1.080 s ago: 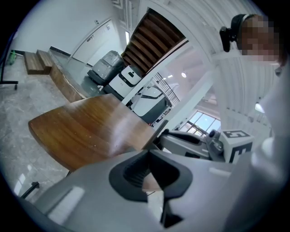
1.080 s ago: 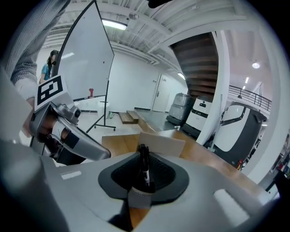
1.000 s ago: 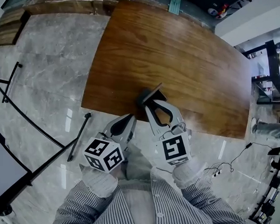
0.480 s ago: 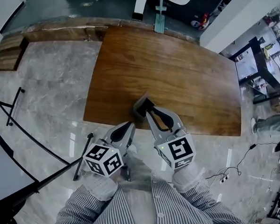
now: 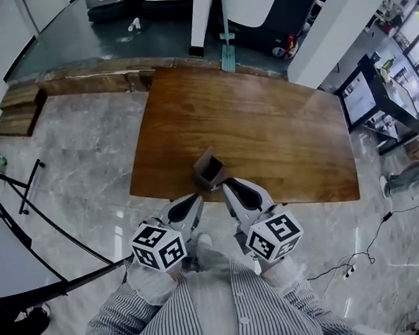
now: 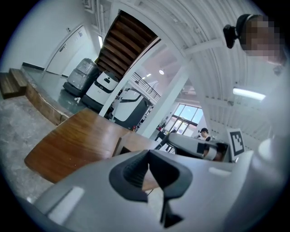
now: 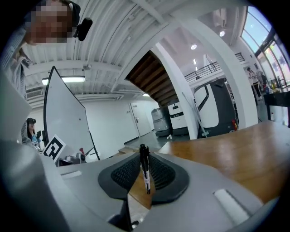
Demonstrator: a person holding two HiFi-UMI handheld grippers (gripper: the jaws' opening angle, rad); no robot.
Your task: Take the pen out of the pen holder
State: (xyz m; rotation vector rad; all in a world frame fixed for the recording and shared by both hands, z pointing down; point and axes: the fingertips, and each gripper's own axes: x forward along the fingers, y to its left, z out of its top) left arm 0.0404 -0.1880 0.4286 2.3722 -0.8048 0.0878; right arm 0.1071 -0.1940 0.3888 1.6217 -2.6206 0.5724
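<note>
In right gripper (image 7: pixel 141 159), slim black pen (image 7: pixel 145 174).

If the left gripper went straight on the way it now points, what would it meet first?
Most likely the pen holder, just beyond the left gripper; height is unclear, so it might pass above.

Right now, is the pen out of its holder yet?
Mostly done: the pen is clamped in the right gripper, its lower end hanging free. The pen holder stands at the edge of the table. The left gripper is shut, empty. Left, perhaps: setting the pen down.
</note>
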